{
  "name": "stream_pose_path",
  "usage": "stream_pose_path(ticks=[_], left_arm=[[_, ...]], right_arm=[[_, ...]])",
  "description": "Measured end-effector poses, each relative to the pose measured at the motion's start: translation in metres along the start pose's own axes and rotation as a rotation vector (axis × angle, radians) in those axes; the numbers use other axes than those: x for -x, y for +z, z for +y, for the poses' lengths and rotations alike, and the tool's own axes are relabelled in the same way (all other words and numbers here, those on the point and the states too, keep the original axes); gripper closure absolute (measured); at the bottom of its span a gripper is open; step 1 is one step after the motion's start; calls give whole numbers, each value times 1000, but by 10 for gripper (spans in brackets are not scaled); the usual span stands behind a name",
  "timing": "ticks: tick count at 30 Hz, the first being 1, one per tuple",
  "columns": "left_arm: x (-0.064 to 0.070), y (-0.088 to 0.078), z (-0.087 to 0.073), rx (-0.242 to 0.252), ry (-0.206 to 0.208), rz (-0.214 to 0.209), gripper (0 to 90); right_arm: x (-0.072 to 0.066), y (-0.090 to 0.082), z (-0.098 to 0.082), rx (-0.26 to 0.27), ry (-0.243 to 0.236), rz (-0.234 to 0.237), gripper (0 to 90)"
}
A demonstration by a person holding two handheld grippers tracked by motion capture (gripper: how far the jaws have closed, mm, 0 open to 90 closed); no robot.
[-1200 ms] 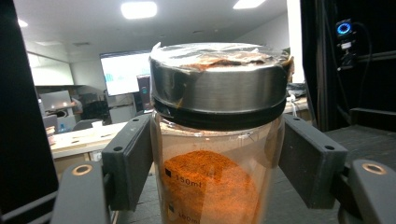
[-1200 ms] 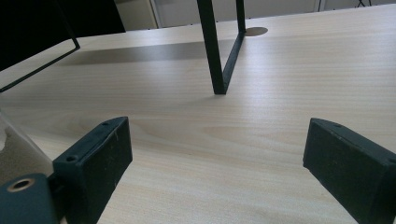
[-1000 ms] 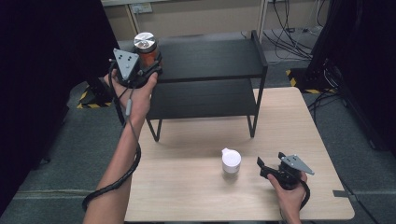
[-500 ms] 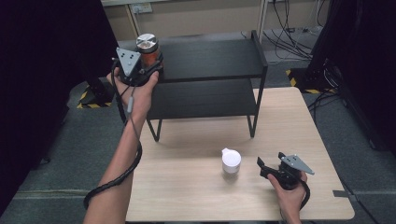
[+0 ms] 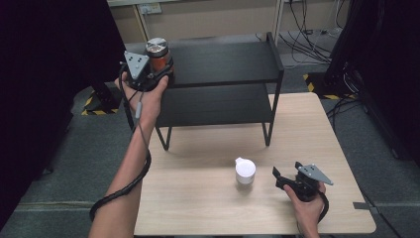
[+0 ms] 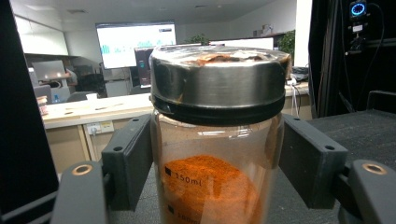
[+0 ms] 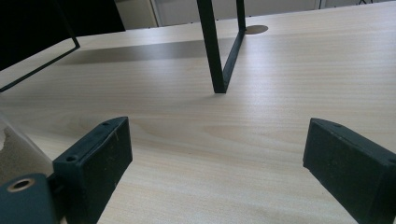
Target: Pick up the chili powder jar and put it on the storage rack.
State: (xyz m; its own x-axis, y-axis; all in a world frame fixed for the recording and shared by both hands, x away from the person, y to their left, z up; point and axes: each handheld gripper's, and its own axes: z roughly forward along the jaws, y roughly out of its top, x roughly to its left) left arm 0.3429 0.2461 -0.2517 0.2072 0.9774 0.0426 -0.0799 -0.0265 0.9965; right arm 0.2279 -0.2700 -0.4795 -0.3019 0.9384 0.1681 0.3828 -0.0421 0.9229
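My left gripper [image 5: 157, 67] is clamped on the jar [image 5: 158, 55] at the left end of the shelf's [image 5: 233, 62] top deck.

In the left gripper view, both pads press the glass sides of the jar [image 6: 217, 140], which stands upright with a steel lid and orange powder inside; I can't tell whether its base touches the deck. My right gripper [image 5: 282, 179] rests low on the table [image 5: 198, 208], jaws apart with nothing between them, just beside the white cup [image 5: 245, 171]. In the right gripper view, a shelf leg [image 7: 215, 56] stands ahead of those jaws.
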Motion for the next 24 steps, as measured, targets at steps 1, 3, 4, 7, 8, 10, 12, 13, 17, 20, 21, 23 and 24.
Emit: stream_pose_path(ticks=[1, 3, 4, 7, 8, 10, 12, 13, 17, 20, 21, 23, 24], left_arm=[[-1, 1, 0, 0, -9, 1, 302], [-2, 2, 0, -3, -16, -2, 301], [-2, 3, 0, -4, -19, -4, 301], [-5, 4, 0, -7, -55, -10, 298], [-6, 4, 0, -7, -63, -13, 299], [-6, 5, 0, -7, -64, -14, 299], [-6, 5, 0, -6, -68, -13, 299], [-7, 5, -1, -7, -69, -14, 298], [-7, 5, -1, -9, -73, -18, 273], [-5, 5, -1, -12, -65, -10, 210], [-4, 4, -1, -14, -64, -8, 190], [-3, 2, -1, -8, -50, -10, 168], [-2, 1, -1, -6, -38, -6, 162]], right_arm=[[0, 0, 0, 0, -1, 0, 82], [0, 0, 0, 1, 0, 0, 82], [0, 0, 0, 0, 0, 0, 83], [0, 0, 0, -3, -3, 0, 82], [-1, 0, 0, -4, -3, 0, 82], [0, 0, 0, -2, 0, 1, 83], [0, 0, 0, 0, 3, 2, 83], [0, 0, 0, 0, 2, 1, 83], [0, 0, 0, -3, 0, 1, 83], [0, 0, 0, -3, 0, 1, 82], [0, 0, 0, -3, 0, 1, 83], [0, 0, 1, -4, -1, 0, 82], [0, 0, 1, -5, -1, 1, 83]])
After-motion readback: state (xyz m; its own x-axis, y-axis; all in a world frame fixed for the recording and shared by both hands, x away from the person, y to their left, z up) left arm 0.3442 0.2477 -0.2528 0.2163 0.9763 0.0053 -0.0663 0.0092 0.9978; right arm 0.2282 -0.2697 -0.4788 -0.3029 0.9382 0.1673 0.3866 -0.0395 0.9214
